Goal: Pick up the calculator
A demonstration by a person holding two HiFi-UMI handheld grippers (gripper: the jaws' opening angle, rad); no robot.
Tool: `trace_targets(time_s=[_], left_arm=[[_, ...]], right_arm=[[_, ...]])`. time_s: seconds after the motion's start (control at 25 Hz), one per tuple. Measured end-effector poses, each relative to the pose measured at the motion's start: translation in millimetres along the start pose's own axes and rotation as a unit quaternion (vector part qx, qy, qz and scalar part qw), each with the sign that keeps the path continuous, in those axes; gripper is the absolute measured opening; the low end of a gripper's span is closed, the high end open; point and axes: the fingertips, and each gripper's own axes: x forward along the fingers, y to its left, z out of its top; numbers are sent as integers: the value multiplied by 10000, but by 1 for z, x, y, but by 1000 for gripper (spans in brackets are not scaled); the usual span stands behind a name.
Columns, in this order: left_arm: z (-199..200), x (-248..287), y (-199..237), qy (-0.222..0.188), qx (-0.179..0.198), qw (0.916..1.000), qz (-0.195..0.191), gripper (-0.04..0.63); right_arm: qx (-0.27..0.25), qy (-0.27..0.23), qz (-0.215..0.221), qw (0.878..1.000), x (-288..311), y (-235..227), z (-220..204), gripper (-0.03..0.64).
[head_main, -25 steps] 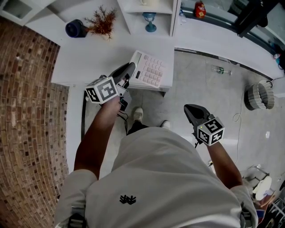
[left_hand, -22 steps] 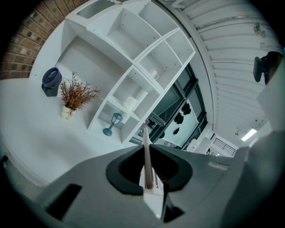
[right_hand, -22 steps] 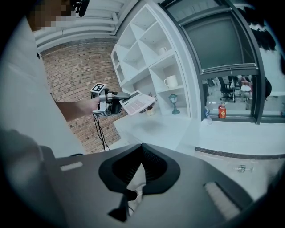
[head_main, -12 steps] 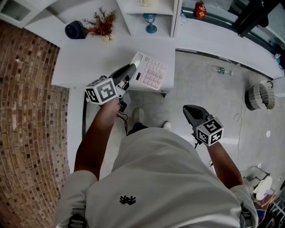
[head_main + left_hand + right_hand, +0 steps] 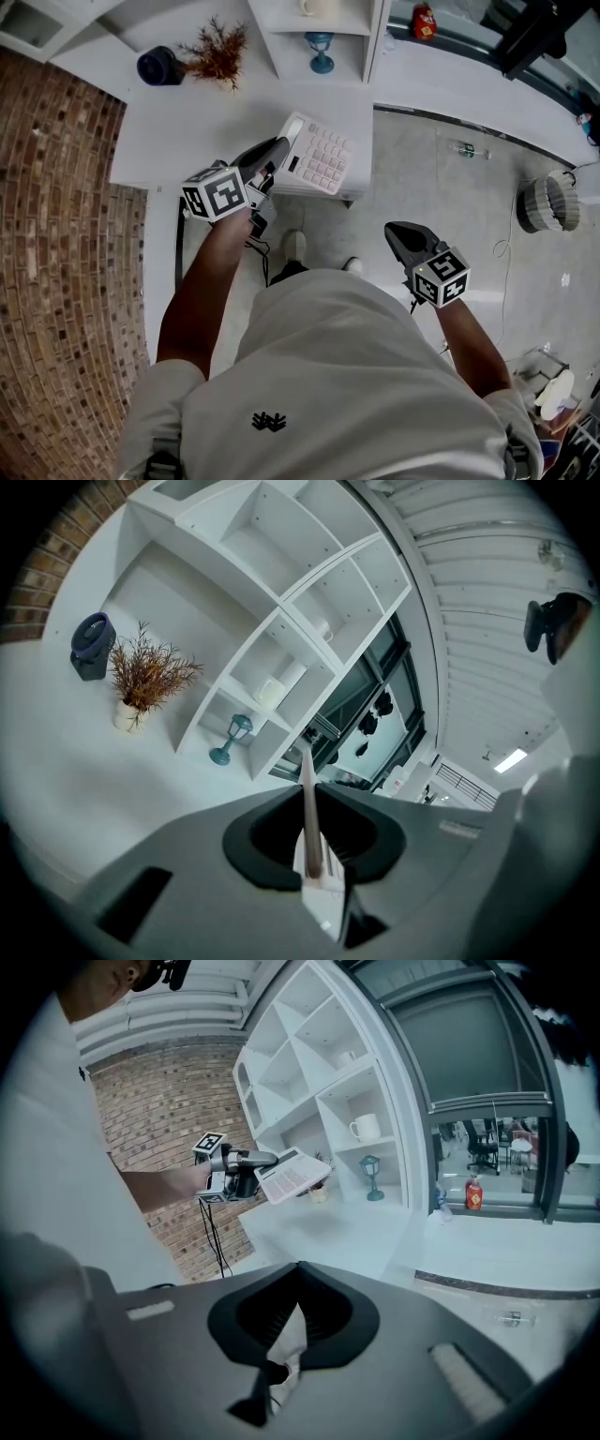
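A: Where is the calculator?
B: The calculator (image 5: 317, 155) is in the upper middle of the head view, keys facing up, held in the air over the near right corner of the white desk (image 5: 178, 122). The right gripper view shows it tilted and clear of the desk top

A: What holds it?
B: The left gripper (image 5: 277, 152), at the calculator's left edge. In the left gripper view the jaws stand narrow and clamp on that edge, which runs as a thin strip between them

A: And the other one?
B: The right gripper (image 5: 394, 230) is just right of the frame's middle, well apart from the calculator, over the grey floor (image 5: 441, 187). Its jaws are together with nothing between them

A: What lies around?
B: At the upper left, on the desk, stand a dried plant (image 5: 217, 52) and, just beside it, a dark round thing (image 5: 159, 64). In the shelves (image 5: 366, 37) at the top are a small blue lamp (image 5: 321, 49) and a mug (image 5: 314, 6). A brick wall (image 5: 56, 234) fills the left side, and a basket (image 5: 544, 202) sits on the floor at the right edge
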Motion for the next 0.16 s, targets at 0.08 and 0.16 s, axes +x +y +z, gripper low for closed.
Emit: trace_targets(time_s=[0.08, 0.16], left_arm=[[1, 0, 2, 33, 15, 10000, -45, 48], [-1, 0, 4, 69, 33, 9999, -84, 49]], right_arm=[[-7, 8, 7, 10000, 4, 1, 1, 11], [-12, 11, 8, 10000, 6, 2, -1, 11]])
